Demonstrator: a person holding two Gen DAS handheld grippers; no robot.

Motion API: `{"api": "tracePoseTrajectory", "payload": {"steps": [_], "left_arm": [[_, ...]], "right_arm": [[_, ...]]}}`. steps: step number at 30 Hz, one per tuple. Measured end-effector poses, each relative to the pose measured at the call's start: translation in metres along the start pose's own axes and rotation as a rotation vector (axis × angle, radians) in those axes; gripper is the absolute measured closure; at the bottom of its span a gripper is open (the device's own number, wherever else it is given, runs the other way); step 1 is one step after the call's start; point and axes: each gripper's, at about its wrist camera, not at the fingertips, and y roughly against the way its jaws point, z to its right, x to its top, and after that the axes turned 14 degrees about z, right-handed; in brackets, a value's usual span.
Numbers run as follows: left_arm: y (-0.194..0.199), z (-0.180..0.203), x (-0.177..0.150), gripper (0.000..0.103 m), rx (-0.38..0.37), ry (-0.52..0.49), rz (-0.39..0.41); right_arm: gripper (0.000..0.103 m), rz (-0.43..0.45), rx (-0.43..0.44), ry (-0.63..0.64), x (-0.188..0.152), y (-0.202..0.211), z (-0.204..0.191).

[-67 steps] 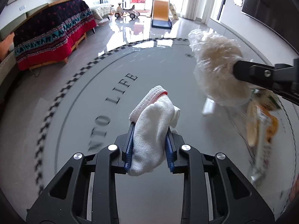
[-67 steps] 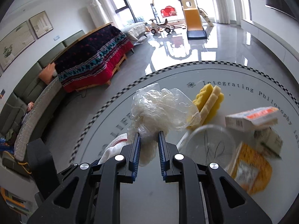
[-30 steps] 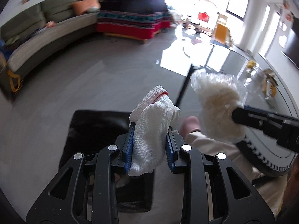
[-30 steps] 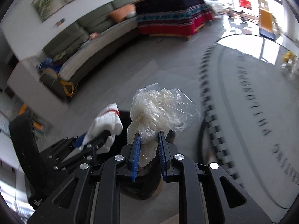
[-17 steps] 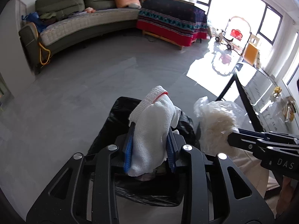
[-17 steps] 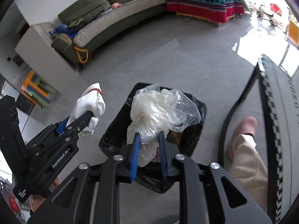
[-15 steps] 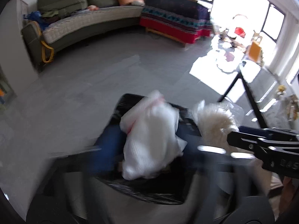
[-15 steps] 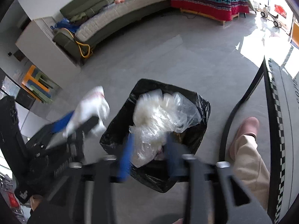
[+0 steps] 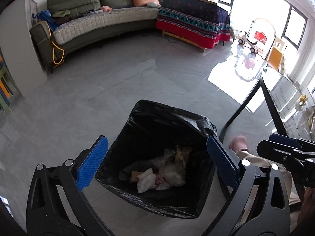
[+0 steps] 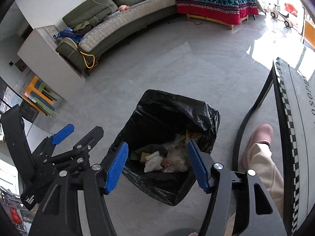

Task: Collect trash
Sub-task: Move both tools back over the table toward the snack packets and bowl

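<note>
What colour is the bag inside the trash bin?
Black: the shiny plastic trash bag lining the bin is black all over, clearest in the right wrist view.

Grey tiled floor (image 9: 94, 98), glossy where daylight strikes it at far right. Standing directly on it near centre: a bin lined with a black bag (image 9: 169, 118), holding a white cloth (image 9: 145, 180), crumpled clear plastic (image 9: 171, 174) and scraps. Just right of the bin, a pink slipper (image 10: 259, 137). Along the far side, a curved green sofa (image 9: 102, 25); a blanket-draped bench (image 9: 193, 27) at far right.
</note>
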Motion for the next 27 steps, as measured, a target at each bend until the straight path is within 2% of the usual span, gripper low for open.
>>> {"api": "tracePoseTrajectory", "payload": {"steps": [8,12,27], "left_arm": [[-0.001,0.039,0.010,0.006,-0.046,-0.072,-0.007],[-0.005,0.068,0.019,0.006,-0.103,-0.097,-0.014],[-0.021,0.215,0.043,0.006,-0.324,-0.239,-0.017]], "right_arm": [[0.039,0.061,0.000,-0.047,0.007,0.026,0.030],[0.039,0.100,-0.026,-0.083,0.012,0.041,0.053],[0.039,0.261,-0.221,-0.235,0.028,0.112,0.179]]}}
